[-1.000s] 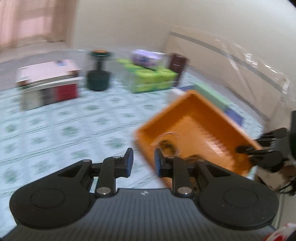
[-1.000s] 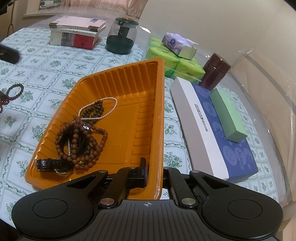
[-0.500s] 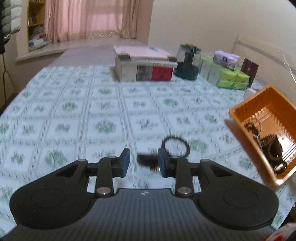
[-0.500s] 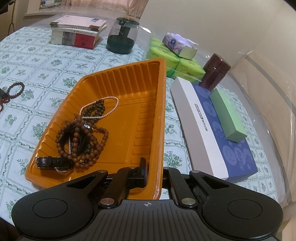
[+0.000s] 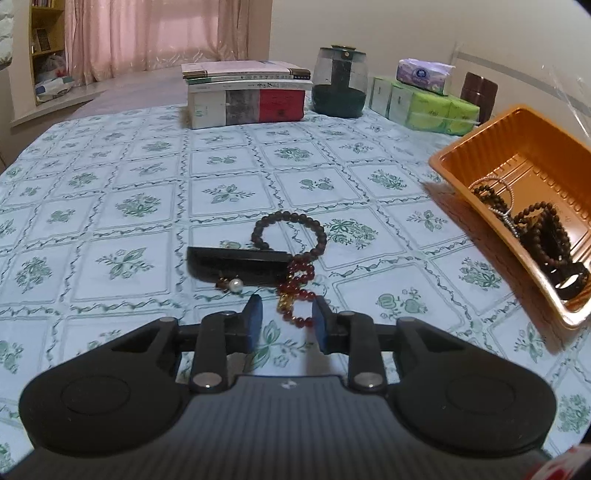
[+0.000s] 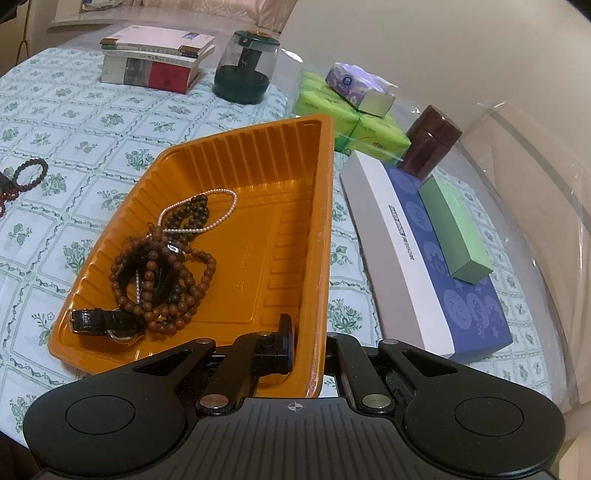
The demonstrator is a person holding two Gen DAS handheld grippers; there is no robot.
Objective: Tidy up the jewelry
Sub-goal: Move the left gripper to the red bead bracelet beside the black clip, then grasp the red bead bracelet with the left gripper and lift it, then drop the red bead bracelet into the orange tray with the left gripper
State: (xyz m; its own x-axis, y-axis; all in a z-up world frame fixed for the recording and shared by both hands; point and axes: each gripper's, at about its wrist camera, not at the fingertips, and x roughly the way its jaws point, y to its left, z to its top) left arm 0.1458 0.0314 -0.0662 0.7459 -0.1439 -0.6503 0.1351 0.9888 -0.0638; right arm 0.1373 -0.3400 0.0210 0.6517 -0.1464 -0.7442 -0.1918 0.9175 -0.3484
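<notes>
A: Jewelry, red bead bracelet [image 5: 295,291], lies on the floral-clothed surface [image 5: 110,206], and the left tool [image 5: 287,317] hovers over it, jaws just narrowed but apart, beads between, untouched.

B: And the right tool [image 6: 306,347]?

A: Clamped on the orange tray [image 6: 317,206] wall, tilting it; brown beads [image 6: 166,273] piled inside. Books [image 5: 243,96], tissue packs [image 5: 424,107], pink curtains [image 5: 147,33] behind.

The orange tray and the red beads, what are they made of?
The orange tray looks like thin glossy plastic: it has moulded ribs and shiny walls. The red beads look like glass or polished stone, dark, see-through red and shiny, but the pictures cannot settle which.
</notes>
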